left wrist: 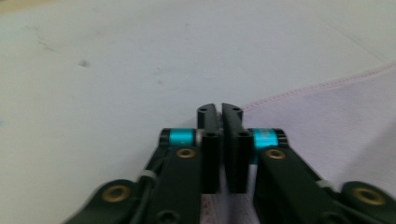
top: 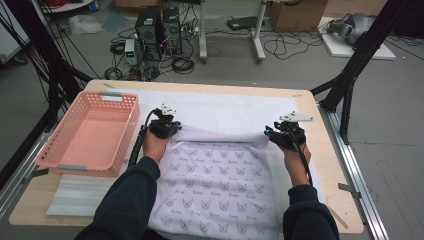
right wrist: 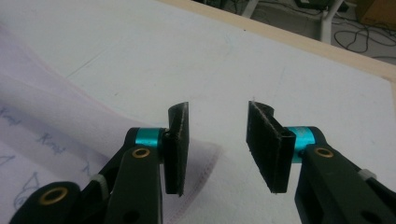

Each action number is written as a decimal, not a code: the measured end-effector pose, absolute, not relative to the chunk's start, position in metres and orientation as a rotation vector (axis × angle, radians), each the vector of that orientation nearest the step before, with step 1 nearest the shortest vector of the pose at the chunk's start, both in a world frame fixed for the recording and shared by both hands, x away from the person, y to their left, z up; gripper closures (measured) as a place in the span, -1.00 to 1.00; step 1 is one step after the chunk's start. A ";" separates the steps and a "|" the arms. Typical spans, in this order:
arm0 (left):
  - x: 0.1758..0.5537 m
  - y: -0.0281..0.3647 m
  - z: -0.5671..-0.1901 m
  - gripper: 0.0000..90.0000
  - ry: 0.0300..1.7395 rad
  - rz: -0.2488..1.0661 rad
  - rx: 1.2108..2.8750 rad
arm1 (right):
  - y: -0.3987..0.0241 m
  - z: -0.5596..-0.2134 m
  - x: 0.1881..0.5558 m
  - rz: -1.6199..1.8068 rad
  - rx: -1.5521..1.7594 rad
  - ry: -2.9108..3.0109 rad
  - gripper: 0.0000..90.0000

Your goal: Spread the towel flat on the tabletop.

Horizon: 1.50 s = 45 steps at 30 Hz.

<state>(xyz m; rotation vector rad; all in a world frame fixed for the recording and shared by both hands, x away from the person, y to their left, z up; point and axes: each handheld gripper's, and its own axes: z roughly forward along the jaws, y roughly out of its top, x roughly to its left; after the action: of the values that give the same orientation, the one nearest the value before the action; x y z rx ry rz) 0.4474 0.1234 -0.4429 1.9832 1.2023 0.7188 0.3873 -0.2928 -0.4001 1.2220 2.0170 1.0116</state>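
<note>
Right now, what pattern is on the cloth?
The cloth is pale lilac with small dark dog-face outlines in rows, clearest in the high view.

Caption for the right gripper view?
Right gripper, jaws open, poised at the corner of the printed lilac cloth on the white mat.

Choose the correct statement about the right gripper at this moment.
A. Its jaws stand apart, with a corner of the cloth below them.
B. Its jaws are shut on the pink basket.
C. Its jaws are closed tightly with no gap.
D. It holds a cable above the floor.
A: in the right gripper view, the right gripper shows a clear gap between its jaws, over the corner of the cloth.
</note>
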 end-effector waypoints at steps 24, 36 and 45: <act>0.436 0.158 -0.436 0.13 1.349 0.525 1.857 | -0.246 -0.441 0.447 0.863 1.187 2.188 0.93; 0.426 0.136 -0.444 -0.02 1.296 0.412 1.920 | -0.280 -0.417 0.428 0.975 1.378 1.824 0.22; 0.421 0.143 -0.448 0.92 1.280 0.564 1.898 | -0.300 -0.415 0.401 1.057 1.401 1.987 0.12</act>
<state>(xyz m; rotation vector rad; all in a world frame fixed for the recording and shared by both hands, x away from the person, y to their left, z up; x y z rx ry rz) 0.4213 0.1427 -0.4476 1.8979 1.2805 0.5636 0.4014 -0.3004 -0.4148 1.4010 1.9865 1.0570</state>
